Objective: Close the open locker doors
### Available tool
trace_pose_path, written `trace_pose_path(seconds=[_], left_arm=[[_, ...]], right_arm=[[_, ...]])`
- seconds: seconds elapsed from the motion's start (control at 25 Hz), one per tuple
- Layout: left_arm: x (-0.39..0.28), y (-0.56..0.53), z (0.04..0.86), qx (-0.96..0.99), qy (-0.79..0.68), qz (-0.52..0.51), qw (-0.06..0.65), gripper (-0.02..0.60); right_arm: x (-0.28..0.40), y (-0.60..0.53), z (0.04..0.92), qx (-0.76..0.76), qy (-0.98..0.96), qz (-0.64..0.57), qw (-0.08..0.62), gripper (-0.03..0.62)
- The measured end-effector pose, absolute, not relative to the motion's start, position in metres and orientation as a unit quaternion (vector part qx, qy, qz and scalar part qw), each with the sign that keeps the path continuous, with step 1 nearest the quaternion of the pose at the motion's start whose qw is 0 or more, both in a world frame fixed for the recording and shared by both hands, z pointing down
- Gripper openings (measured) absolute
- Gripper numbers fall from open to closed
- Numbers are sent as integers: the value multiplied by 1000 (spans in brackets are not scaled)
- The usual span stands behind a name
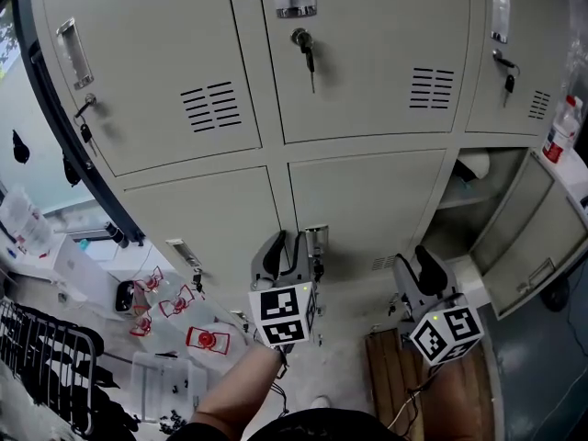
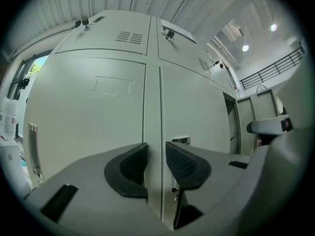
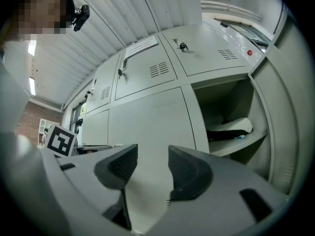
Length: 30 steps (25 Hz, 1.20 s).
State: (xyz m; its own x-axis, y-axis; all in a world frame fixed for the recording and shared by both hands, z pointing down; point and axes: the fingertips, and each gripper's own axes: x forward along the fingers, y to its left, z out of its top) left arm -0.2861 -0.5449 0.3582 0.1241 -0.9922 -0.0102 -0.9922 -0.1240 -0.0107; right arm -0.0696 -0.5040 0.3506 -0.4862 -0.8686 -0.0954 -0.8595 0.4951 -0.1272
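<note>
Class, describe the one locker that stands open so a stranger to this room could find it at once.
Start at the bank of grey metal lockers facing the person. In the lower row shown, take the right-hand compartment, the open locker. Unlike its shut neighbours, its door hangs out to the right, baring a shelf with a white object on it.
</note>
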Motion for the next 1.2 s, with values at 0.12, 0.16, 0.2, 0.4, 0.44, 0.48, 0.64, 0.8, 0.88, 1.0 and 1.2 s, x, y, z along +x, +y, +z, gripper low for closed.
trace_pose_path(seconds=[0.12,0.16,0.2,0.4,0.44,0.48,0.64,0.8,0.88,1.0,1.2], left_arm=[[-287,-545,358,-741,672,-1,18,118],[-286,-545,358,-736,677,0,20,119],[-285,-545,358,-731,682,0,23,129],[-283,-546,358,-710,704,1,39,150],[-283,-546,358,-708,705,2,40,150],[-283,-546,358,-707,706,2,41,150],[-283,-546,358,-713,700,6,43,148],[-281,-546,358,-725,687,8,41,157],[-278,-545,359,-733,679,8,39,173],[-276,-542,359,-739,672,10,39,179],[-271,-536,355,-744,666,9,56,181]], right_arm=[[-70,-504,353,-504,860,-33,72,195],[-71,-504,354,-505,860,-33,71,195],[-72,-504,354,-505,860,-33,70,195],[-74,-503,356,-506,859,-34,68,195],[-74,-503,357,-507,859,-35,68,195],[-73,-503,358,-508,858,-36,68,196],[-72,-502,359,-510,857,-37,68,195],[-72,-500,359,-511,856,-36,67,195],[-73,-499,357,-510,857,-34,67,195],[-74,-498,355,-511,856,-32,69,196],[-72,-496,354,-513,855,-31,69,195]])
